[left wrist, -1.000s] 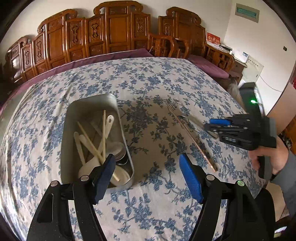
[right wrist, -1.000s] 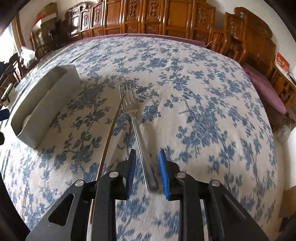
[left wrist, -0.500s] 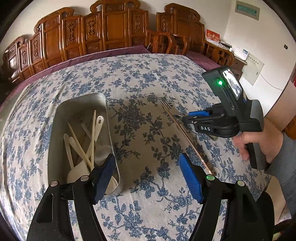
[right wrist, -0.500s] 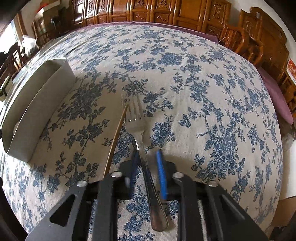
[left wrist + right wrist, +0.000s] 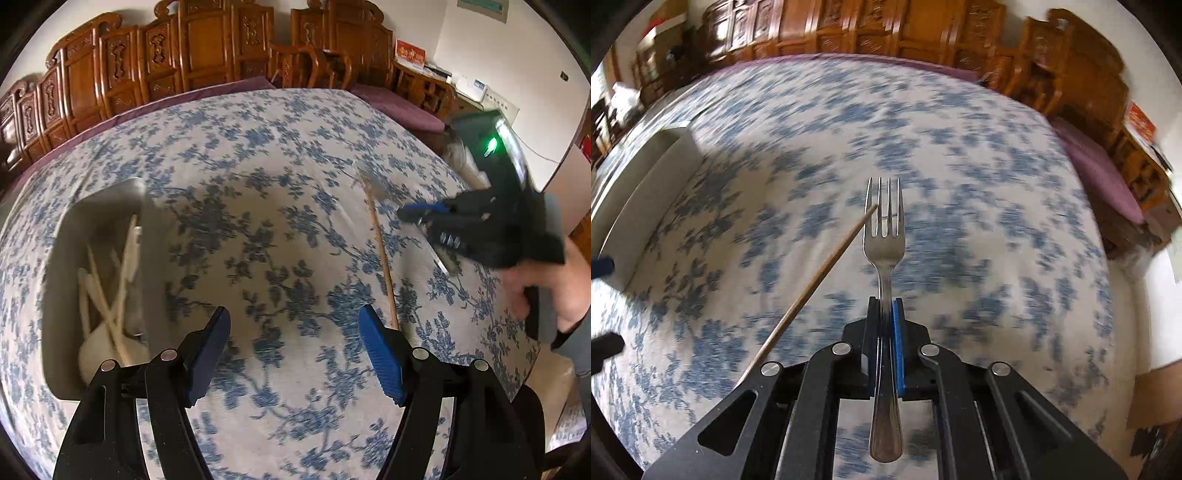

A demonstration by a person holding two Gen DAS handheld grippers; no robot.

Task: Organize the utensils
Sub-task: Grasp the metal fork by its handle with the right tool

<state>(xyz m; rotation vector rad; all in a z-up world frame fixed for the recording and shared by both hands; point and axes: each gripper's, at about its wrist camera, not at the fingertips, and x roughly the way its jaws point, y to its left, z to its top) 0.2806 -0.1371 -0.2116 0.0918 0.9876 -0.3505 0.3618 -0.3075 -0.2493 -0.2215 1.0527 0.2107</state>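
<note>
**Fork gripped and lifted, tray waiting to the left**

The right gripper (image 5: pixel 884 306), black with blue rubber pads, is clamped tight on the neck of a shiny stainless-steel fork (image 5: pixel 884 236). The fork points straight ahead, tines forward, its rounded handle end sticking back between the jaws. Gripping it near the middle probably keeps it balanced and level for carrying. The blurred cloth beneath suggests the fork is off the table, though its height cannot be judged.

A thin brown wooden chopstick (image 5: pixel 812 284) lies on the blue-and-white floral tablecloth (image 5: pixel 997 221), just left of the fork, its tip appearing to cross the tines.

From the left wrist view, the left gripper (image 5: pixel 295 350) hangs over the cloth with its jaws spread wide, holding nothing, likely ready for that chopstick. To its left sits a rectangular grey metal tray (image 5: pixel 66 369) already holding several pale cream spoons and sticks (image 5: pixel 107 295); it is the sensible destination for the fork. Carved wooden chairs (image 5: pixel 207 48) line the far side of the table.
</note>
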